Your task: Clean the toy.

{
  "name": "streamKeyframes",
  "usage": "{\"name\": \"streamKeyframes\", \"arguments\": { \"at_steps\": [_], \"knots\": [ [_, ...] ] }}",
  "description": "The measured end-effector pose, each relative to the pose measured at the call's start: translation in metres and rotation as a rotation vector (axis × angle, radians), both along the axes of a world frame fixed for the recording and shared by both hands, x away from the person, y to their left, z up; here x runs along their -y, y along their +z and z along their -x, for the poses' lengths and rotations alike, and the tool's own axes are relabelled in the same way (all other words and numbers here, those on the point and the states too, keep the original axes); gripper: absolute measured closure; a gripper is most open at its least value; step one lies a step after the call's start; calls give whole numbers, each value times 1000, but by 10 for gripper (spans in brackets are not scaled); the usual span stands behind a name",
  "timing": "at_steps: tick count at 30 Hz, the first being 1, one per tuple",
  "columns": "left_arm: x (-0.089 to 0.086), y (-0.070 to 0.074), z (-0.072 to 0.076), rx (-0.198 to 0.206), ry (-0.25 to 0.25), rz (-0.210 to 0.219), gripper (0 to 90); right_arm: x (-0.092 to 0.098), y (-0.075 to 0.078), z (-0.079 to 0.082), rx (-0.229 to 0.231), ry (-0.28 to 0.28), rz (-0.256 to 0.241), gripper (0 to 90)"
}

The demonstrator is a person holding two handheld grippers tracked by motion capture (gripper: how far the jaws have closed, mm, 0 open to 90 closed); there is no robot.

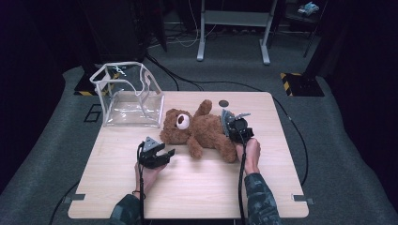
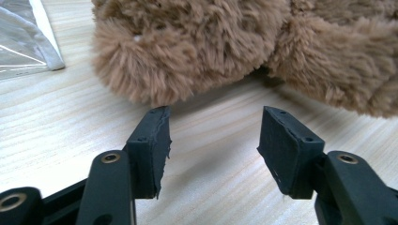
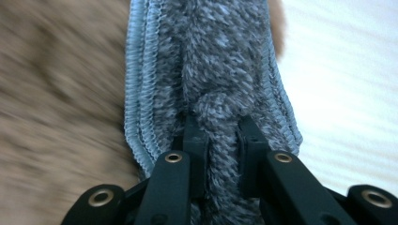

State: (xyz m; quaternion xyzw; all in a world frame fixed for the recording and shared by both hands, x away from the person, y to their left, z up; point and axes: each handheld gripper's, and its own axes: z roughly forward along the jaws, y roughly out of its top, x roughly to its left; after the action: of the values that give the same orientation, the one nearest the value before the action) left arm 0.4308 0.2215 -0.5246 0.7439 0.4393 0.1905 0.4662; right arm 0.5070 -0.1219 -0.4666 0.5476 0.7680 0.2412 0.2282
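A brown teddy bear [image 1: 202, 131] lies on its back in the middle of the wooden table [image 1: 187, 197], head toward the left. My left gripper [image 1: 166, 152] rests on the table just in front of the bear's head, open and holding nothing. In the left gripper view its pads [image 2: 150, 140] stand wide apart a short way from the bear's fur [image 2: 211, 47]. My right gripper [image 1: 230, 123] is at the bear's right side, shut on a folded grey fuzzy cloth [image 1: 227, 117]. In the right gripper view the cloth [image 3: 220, 61], edged with blue stitching, lies against the blurred brown fur [image 3: 56, 93].
A clear plastic bag [image 1: 129, 96] with white trim stands open at the table's back left; its corner [image 2: 23, 37] appears in the left gripper view. A small dark round spot [image 1: 224, 103] marks the back edge. Cables and a grey desk frame [image 1: 233, 18] lie beyond.
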Motion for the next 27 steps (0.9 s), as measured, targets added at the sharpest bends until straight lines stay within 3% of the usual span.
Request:
{"name": "streamKeyframes", "arguments": {
  "at_steps": [2,8,11,14,18,27],
  "knots": [
    [1,0,0,0,-8,-7,387,9,-3,2,-3,-30,16,780],
    [5,0,1,6,-26,-51,294,26,1,15,-1,-62,-7,778],
    [7,1,3,10,-27,-75,229,34,4,21,11,-71,-30,778],
    [11,3,8,16,-22,-68,191,40,6,28,18,-66,-62,778],
    [25,4,18,26,-39,-59,155,45,4,37,21,-68,-67,777],
    [66,11,32,86,-100,-107,149,57,-1,52,30,-76,-82,776]
  ]
}}
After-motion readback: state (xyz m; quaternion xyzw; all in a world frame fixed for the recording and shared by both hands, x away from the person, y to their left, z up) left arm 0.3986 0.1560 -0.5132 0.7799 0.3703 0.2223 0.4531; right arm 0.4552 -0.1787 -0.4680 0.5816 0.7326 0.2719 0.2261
